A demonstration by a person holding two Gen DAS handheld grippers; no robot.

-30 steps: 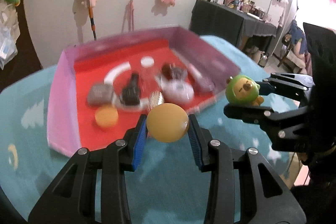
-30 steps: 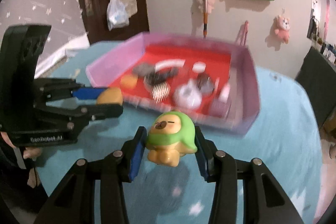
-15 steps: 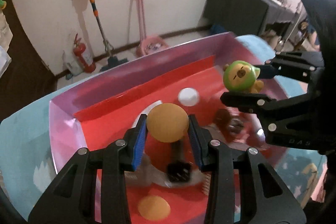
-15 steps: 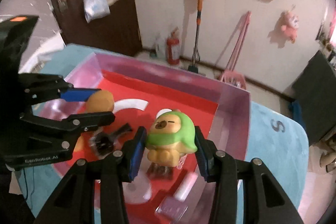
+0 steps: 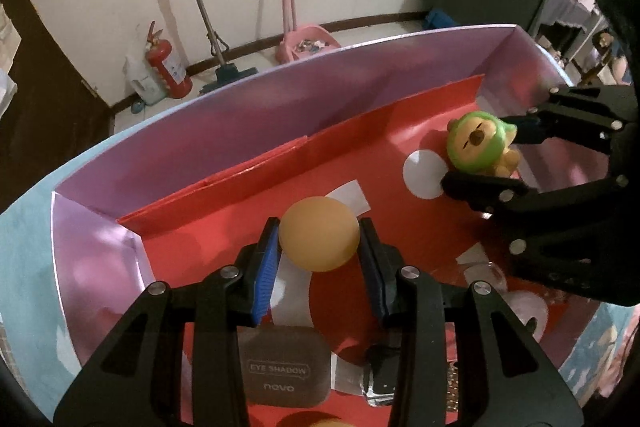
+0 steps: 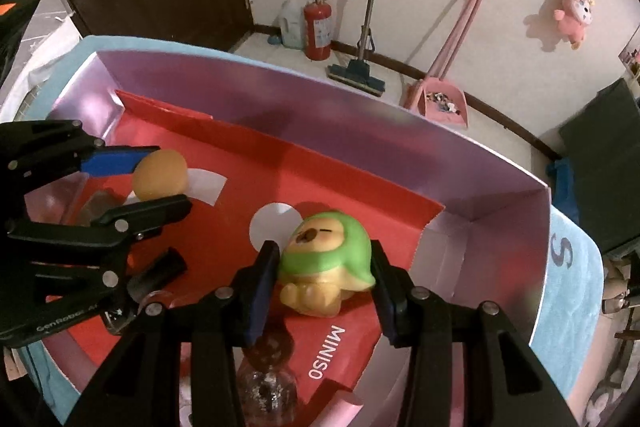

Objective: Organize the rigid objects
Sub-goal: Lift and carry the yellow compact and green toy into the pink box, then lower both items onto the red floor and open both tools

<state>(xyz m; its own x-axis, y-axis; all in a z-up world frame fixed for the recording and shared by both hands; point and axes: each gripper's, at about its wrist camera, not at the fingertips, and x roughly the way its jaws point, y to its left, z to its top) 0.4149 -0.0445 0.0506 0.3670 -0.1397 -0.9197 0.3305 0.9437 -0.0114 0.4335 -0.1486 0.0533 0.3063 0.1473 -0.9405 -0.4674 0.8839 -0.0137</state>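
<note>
My left gripper [image 5: 319, 247] is shut on an orange ball [image 5: 319, 234] and hangs above the red floor of the pink box [image 5: 248, 115], toward its back left. That same gripper [image 6: 160, 179] and ball [image 6: 160, 174] appear at the left of the right wrist view. To its right, my right gripper [image 6: 324, 267] is shut on a green-hooded bear figure [image 6: 326, 259], held over the box's back right part near a white dot. In the left wrist view the bear [image 5: 478, 147] sits between the right gripper's [image 5: 486, 157] fingers.
Inside the box lie an eye-shadow compact [image 5: 280, 371], a dark bottle [image 5: 380, 379], a clear round jar [image 6: 266, 383], a black tube [image 6: 160, 269] and another orange piece [image 5: 312, 421]. The box's back wall [image 6: 340, 115] stands high. Blue cloth [image 6: 568, 291] covers the table.
Both grippers have moved forward from over the blue cloth to over the box's back half, tilting downward. Each kept its object, the ball and the bear.
</note>
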